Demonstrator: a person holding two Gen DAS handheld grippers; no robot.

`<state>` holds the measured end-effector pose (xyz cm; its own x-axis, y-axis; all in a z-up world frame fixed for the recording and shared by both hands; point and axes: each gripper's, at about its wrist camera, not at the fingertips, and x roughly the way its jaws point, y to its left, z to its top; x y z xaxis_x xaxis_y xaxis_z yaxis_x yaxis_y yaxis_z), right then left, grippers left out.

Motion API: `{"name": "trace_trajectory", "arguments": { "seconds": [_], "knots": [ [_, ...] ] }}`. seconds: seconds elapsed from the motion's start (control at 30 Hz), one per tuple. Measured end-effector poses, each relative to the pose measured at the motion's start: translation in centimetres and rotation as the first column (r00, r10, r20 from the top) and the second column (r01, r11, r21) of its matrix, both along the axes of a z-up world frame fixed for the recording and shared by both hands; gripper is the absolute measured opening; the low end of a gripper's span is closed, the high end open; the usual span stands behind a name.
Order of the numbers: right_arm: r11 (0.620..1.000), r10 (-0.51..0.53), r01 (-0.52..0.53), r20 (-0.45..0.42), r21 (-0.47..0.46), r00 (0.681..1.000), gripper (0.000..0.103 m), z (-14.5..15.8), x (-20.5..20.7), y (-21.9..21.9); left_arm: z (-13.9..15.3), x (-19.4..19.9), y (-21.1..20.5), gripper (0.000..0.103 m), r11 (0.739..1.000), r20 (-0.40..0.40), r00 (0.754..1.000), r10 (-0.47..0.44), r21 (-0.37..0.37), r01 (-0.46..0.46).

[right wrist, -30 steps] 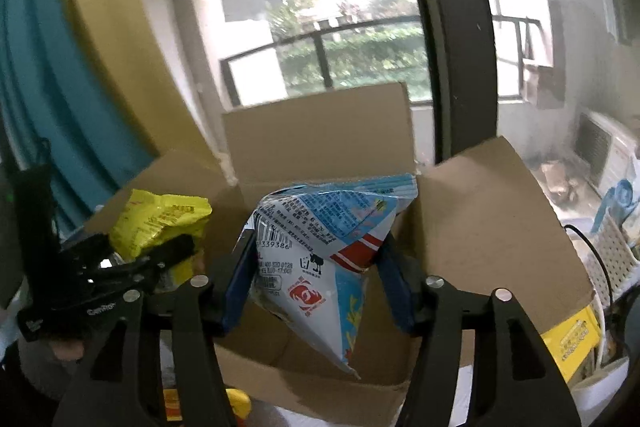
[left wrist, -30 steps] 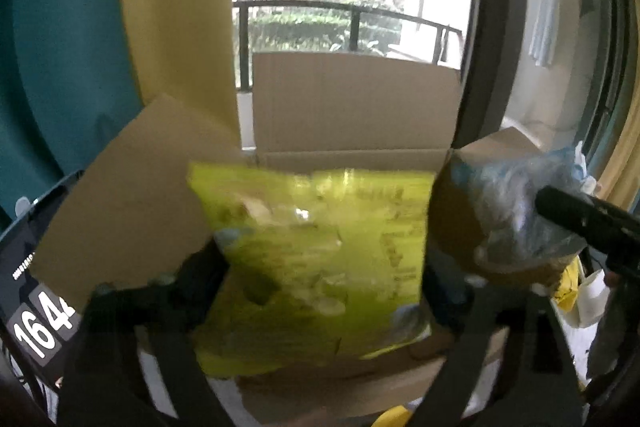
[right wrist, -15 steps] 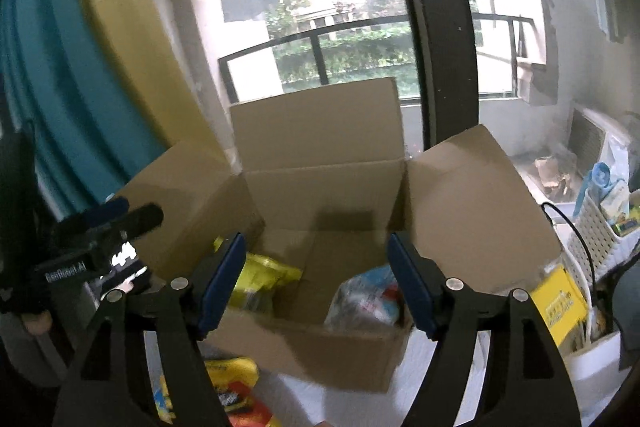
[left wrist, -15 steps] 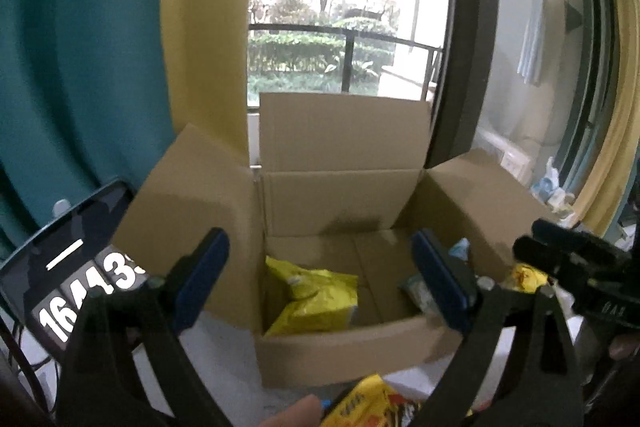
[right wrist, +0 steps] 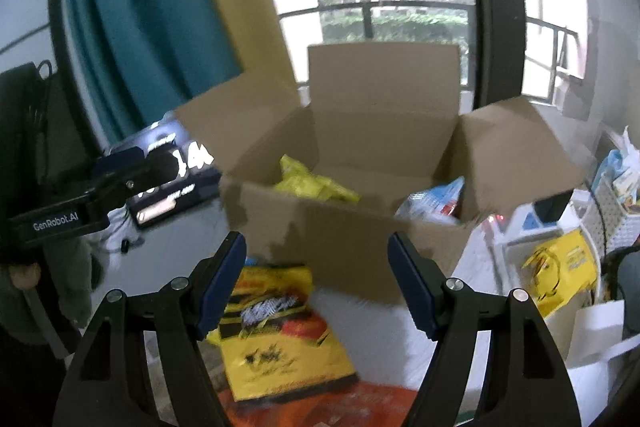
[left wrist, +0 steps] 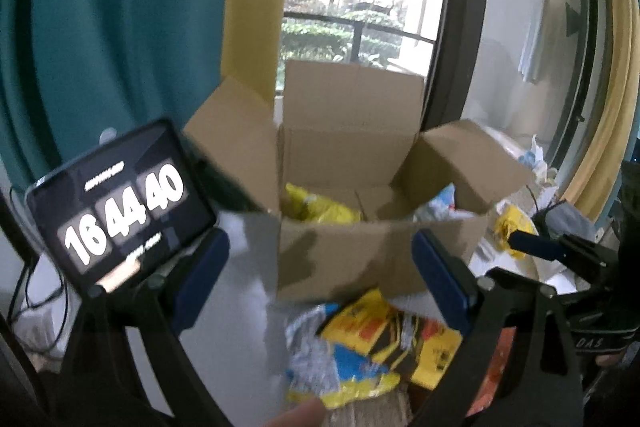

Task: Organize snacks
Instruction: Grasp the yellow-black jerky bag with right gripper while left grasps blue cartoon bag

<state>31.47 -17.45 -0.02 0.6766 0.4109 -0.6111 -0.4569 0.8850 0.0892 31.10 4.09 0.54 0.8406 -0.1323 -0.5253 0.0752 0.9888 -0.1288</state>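
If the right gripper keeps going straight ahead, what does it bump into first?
Probably the front wall of the cardboard box: the open right gripper points at it, above the yellow snack bag. Depth is hard to judge.

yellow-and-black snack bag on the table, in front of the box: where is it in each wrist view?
Left wrist: yellow-and-black snack bag lower centre, below the cardboard box.
Right wrist: lower centre-left, beside the left blue pad.
Shared landmark: the open cardboard box.

The cardboard box (right wrist: 360, 227) hides most of the yellow bag (right wrist: 316, 183) and blue-white packet (right wrist: 436, 201) inside; print unreadable.
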Motion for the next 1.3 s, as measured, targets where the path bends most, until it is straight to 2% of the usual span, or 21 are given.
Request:
{"name": "trace_trajectory", "arguments": {
  "seconds": [0.2,0.43,0.7,0.83,0.87,0.9,0.93,0.97,1.07,1.1,1.13,1.3],
  "knots": [
    [0.996,0.065,-0.068,-0.057,-0.049,0.996,0.076,-2.5,-1.5,2.3,-2.4,-2.7,1.6,0.094,1.000,-0.046,0.999,0.024,-0.013,-0.024],
    [0.973,0.142,-0.158,-0.103,-0.166,0.984,0.076,-5.5,-2.3,5.8,-4.7,-3.9,3.8,0.094,0.997,-0.092,0.994,0.065,-0.030,-0.068],
    [0.947,0.116,-0.168,-0.196,-0.274,0.974,0.076,-8.3,-0.9,7.7,-7.3,-3.8,5.4,0.094,0.995,-0.151,0.985,0.079,-0.041,-0.086],
    [0.937,0.129,-0.193,-0.225,-0.292,0.966,0.076,-9.4,-0.6,8.1,-8.1,-3.5,5.3,0.094,0.996,-0.179,0.981,0.072,-0.043,-0.081],
    [0.934,0.132,-0.198,-0.227,-0.297,0.965,0.069,-9.5,-0.7,8.2,-8.3,-3.4,5.0,0.094,0.996,-0.187,0.980,0.066,-0.042,-0.075],
    [0.933,0.135,-0.202,-0.229,-0.299,0.964,0.053,-9.7,-0.7,8.2,-8.5,-3.3,4.8,0.094,0.997,-0.192,0.980,0.060,-0.041,-0.069],
    [0.935,0.136,-0.203,-0.236,-0.290,0.962,0.043,-9.8,-0.6,8.0,-8.7,-3.1,4.5,0.094,0.997,-0.197,0.979,0.051,-0.040,-0.060],
    [0.938,0.132,-0.200,-0.240,-0.282,0.962,0.029,-9.8,-0.5,7.8,-8.8,-2.9,4.2,0.094,0.998,-0.202,0.979,0.040,-0.038,-0.049],
    [0.951,0.124,-0.185,-0.244,-0.248,0.962,0.022,-9.8,-0.2,6.9,-9.4,-1.9,3.0,0.094,1.000,-0.226,0.974,0.008,-0.017,-0.012],
    [0.956,0.123,-0.181,-0.240,-0.233,0.963,0.014,-9.7,-0.3,6.6,-9.7,-1.4,2.5,0.094,1.000,-0.238,0.971,-0.001,-0.009,-0.002],
    [0.959,0.124,-0.177,-0.235,-0.221,0.964,0.010,-9.5,-0.3,6.4,-10.1,-0.9,2.2,0.094,1.000,-0.251,0.968,-0.001,0.006,0.002],
    [0.971,0.115,-0.153,-0.204,-0.181,0.972,0.007,-8.6,0.0,5.0,-11.6,1.3,1.7,0.094,0.999,-0.318,0.948,0.004,0.037,0.008]
  ]
}}
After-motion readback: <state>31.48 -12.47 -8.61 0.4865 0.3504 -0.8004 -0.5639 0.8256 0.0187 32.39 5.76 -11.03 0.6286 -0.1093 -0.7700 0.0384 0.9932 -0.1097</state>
